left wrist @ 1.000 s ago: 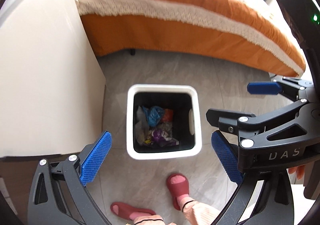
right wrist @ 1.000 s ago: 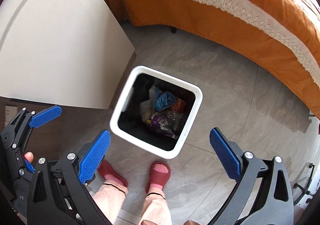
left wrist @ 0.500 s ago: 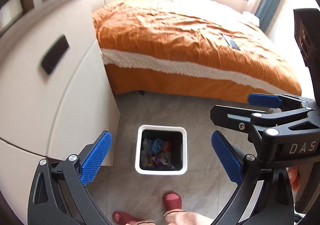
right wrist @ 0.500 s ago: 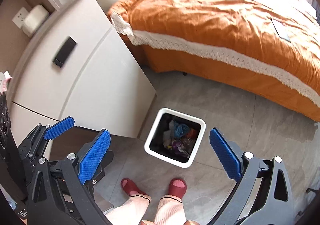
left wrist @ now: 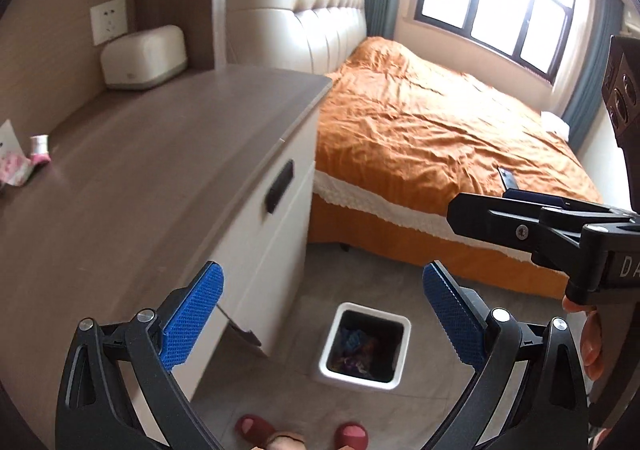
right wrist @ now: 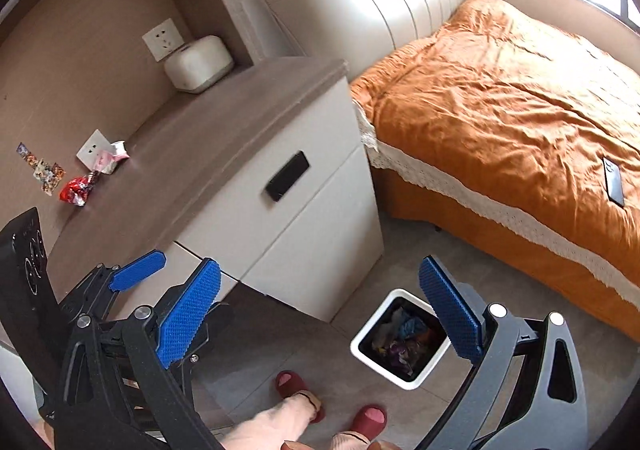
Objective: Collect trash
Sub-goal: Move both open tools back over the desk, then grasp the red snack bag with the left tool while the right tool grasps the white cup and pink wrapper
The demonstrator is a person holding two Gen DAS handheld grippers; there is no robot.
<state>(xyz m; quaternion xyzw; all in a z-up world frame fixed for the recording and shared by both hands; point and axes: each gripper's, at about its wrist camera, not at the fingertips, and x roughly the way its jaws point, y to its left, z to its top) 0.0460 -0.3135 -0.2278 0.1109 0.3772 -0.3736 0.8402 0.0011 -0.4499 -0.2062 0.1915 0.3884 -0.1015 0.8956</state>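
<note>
White square plastic trash bin (left wrist: 363,346) on grey floor tiles, low centre in left wrist view, crumpled wrappers inside. Left gripper (left wrist: 324,322) spread wide, blue pads empty. Pink wrapper scrap (left wrist: 16,169) far left on brown nightstand top (left wrist: 152,170). Orange-covered bed (left wrist: 440,130) right.

Right wrist view: right gripper (right wrist: 320,324) also wide apart, nothing held. Same bin (right wrist: 400,342) near right, beside white nightstand drawers (right wrist: 304,218). Red foil wrapper (right wrist: 77,188) and pink-white wrapper (right wrist: 110,157) far left on nightstand top. Red slippers (right wrist: 332,402) below.

"DA" on right gripper (left wrist: 624,266) body (cut off).
</note>
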